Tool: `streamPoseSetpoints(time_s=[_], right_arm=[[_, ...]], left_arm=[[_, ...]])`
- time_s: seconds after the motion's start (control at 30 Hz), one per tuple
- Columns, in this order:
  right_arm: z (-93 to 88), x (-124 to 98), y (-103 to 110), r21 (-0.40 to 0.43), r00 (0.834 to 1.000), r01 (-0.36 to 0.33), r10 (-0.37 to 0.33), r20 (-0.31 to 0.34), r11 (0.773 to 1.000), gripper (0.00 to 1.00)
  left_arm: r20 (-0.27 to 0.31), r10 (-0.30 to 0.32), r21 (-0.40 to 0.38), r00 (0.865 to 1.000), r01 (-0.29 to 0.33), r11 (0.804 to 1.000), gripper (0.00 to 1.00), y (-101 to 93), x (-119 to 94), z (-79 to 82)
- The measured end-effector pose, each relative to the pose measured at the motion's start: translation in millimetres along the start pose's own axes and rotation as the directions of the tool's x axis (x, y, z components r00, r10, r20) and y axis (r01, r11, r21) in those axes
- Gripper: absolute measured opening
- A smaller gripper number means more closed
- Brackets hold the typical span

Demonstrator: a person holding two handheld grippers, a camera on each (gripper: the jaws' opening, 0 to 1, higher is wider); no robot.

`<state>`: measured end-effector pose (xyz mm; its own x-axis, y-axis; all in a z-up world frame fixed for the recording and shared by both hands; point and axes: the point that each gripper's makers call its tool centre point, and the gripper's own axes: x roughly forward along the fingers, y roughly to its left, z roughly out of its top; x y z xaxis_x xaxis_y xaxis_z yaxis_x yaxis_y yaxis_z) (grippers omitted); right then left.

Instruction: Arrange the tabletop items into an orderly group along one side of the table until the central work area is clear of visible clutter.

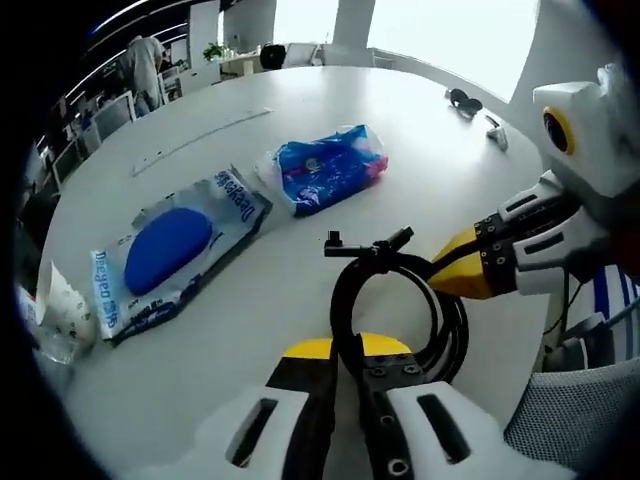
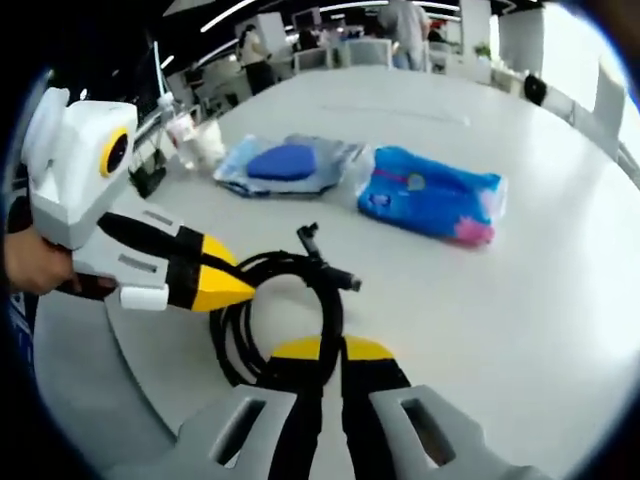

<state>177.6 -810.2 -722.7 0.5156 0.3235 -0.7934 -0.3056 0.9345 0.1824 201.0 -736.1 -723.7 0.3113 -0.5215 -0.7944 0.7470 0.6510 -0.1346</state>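
Observation:
A coiled black cable (image 1: 400, 300) lies on the white round table (image 1: 300, 110) near its edge. My left gripper (image 1: 346, 348) is shut on the near side of the coil, with the cable running between its yellow tips. My right gripper (image 1: 445, 272) comes in from the right and is shut on the coil's other side. In the right gripper view the cable (image 2: 250, 310) sits between my right gripper (image 2: 333, 348) and the left gripper (image 2: 240, 288). A clear packet with a blue pad (image 1: 175, 250) and a blue tissue pack (image 1: 330, 168) lie further in.
Crumpled plastic cups (image 1: 60, 310) sit at the table's left edge. A thin strip (image 1: 200, 140), a dark item (image 1: 463, 102) and a small grey item (image 1: 497, 133) lie farther off. A grey chair (image 1: 580, 410) stands by the near edge. A person (image 1: 145, 65) stands in the background.

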Motion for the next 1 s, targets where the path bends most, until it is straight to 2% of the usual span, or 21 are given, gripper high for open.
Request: streamPoseSetpoints(time_s=[0.1,0.33,0.7,1.0], right_arm=[[9.7,2,7,-0.020,1.000,-0.014,0.014,0.009,1.000,0.01],[22.1,8,19,-0.046,0.999,-0.036,0.037,0.012,0.998,0.01],[31.2,23,37,-0.076,0.998,-0.071,0.070,-0.007,0.995,0.02],[29.2,38,49,-0.083,0.996,-0.089,0.087,-0.030,0.993,0.02]], left_arm=[[0.021,0.019,-0.023,1.000,-0.018,1.000,0.04,8.9,-7,1.5],[0.025,0.043,-0.039,0.999,-0.042,0.998,0.04,23.8,-16,1.3],[0.002,0.060,-0.054,0.998,-0.060,0.997,0.04,44.3,-26,-7.6],[-0.032,0.066,-0.065,0.997,-0.068,0.996,0.05,56.7,-25,-21.5]])
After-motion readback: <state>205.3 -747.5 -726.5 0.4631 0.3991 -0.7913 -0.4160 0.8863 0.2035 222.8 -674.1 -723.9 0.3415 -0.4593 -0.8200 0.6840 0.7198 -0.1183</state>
